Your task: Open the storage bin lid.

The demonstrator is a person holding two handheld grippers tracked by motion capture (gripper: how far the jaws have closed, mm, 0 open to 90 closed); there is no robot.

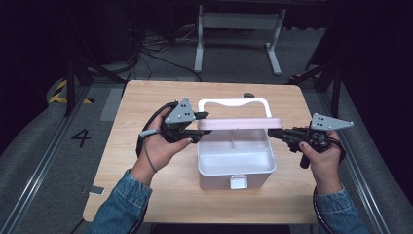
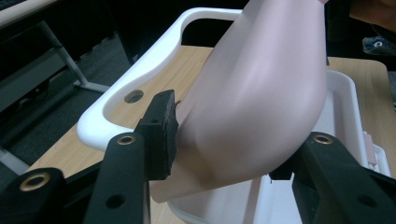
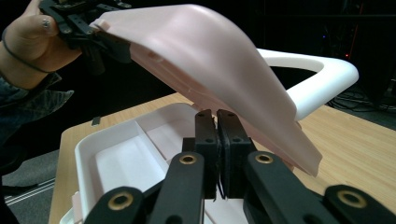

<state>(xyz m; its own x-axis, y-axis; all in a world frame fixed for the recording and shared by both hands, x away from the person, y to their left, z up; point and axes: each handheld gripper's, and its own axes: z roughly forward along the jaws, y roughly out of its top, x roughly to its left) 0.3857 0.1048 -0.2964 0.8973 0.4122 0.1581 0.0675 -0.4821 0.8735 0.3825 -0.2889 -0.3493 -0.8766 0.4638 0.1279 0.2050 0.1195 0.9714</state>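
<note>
The step in hand looks to be swinging the pale pink, smooth plastic hinged lid (image 1: 239,123) of the white rectangular plastic storage box (image 1: 236,170), which sits in the middle of the light wooden bench (image 1: 146,195) with its white loop-shaped carrying handle (image 1: 234,103) laid back behind it. The lid is raised about halfway over the box's open, divided interior, held at both ends. The left tool (image 1: 204,124) straddles the lid's left edge; in the left gripper view its jaws stand partly apart with the pink shell between them, one pad (image 2: 161,135) touching the shell, though whether both pads press firmly cannot be told. The right tool (image 1: 273,132) meets the lid's right end; in the right gripper view its jaws are drawn together just under the lid's rim, and no part of the lid can be seen pinched between them. Whichever way the lid goes next, the move calls for both hands to travel along one arc about the rear hinge, the left grip first made sure, so the lid neither twists nor slips.
</note>
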